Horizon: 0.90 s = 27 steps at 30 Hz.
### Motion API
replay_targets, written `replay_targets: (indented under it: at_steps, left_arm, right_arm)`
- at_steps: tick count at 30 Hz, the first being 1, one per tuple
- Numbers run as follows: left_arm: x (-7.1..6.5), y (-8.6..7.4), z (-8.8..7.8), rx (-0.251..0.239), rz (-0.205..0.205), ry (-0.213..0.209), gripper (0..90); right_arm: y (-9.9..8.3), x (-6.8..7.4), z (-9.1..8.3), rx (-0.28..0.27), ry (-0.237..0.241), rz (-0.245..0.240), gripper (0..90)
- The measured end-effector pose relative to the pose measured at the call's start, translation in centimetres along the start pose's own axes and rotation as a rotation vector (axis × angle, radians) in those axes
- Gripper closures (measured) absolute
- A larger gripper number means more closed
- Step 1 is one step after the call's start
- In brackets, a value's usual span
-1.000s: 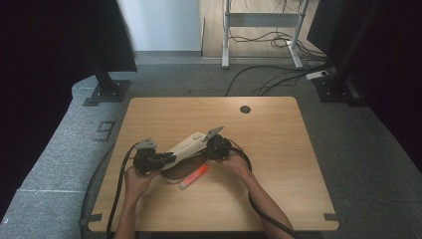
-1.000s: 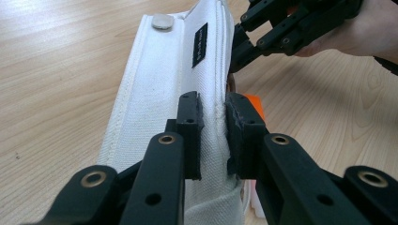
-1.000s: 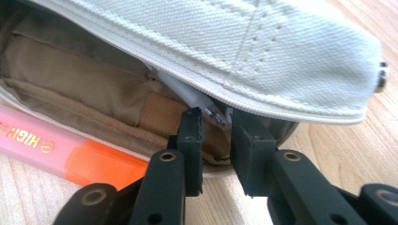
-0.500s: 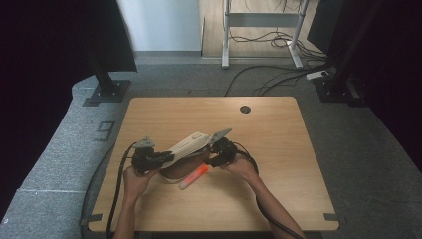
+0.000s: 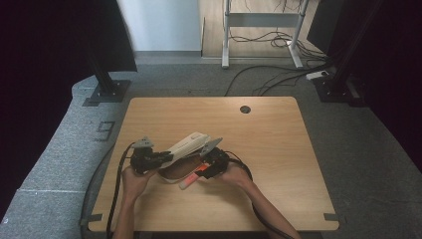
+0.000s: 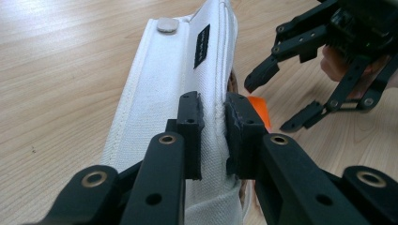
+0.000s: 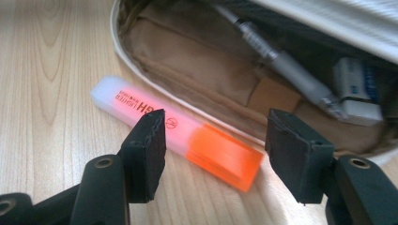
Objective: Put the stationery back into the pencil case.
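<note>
The right gripper (image 7: 213,154) rises from the bottom of the frame; its jaws have just been opening and stand apart over an orange highlighter (image 7: 176,133) lying on the wooden surface (image 7: 42,70), pads clear of it. Across the top, an open pencil case (image 7: 197,79) holds a grey pen (image 7: 281,65) and an eraser (image 7: 359,93).

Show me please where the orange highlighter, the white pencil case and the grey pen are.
orange highlighter (image 7: 187,136): right gripper view, on its pink barrel, near the cap.
white pencil case (image 6: 164,89): left gripper view, on the outer canvas of its lid.
grey pen (image 7: 281,65): right gripper view, on its barrel inside the case.
</note>
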<state>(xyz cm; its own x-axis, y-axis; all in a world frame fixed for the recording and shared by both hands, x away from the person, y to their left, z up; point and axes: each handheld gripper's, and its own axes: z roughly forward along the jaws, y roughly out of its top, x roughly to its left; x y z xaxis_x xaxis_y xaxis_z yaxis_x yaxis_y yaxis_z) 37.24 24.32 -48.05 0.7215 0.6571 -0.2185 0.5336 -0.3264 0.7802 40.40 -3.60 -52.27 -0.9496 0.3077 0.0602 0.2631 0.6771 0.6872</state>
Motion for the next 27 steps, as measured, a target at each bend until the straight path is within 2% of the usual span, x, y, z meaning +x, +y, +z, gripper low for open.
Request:
replay_targets:
  at_steps: [6,10,13,16,19,23,27]
  left_arm:
    - [0.0,0.0,0.1,0.003,-0.001,-0.005,76.9]
    - [0.0,0.0,0.1,0.0,-0.006,-0.006,76.9]
    - [0.0,-0.1,0.1,0.004,-0.002,-0.007,76.8]
    - [0.1,-0.1,0.1,0.004,-0.002,-0.009,76.8]
    - [0.1,-0.1,0.1,0.004,-0.003,-0.01,76.7]
    - [0.1,-0.1,0.2,0.006,-0.002,-0.011,76.6]
    - [0.1,-0.1,0.2,0.008,-0.001,-0.012,76.6]
  right_arm:
    - [-0.3,0.1,0.6,0.023,0.022,-0.025,37.0]
    - [-0.7,0.4,0.8,0.048,0.032,-0.043,39.0]
    - [-1.2,0.8,0.9,0.047,0.044,-0.053,41.5]
    - [-1.5,1.4,0.6,0.044,0.048,-0.071,47.2]
    - [-1.7,2.1,0.3,0.061,0.027,-0.115,52.2]
    - [-2.1,2.7,0.0,0.063,0.056,-0.147,59.4]
    - [-2.5,3.3,-0.4,0.061,0.07,-0.154,64.3]
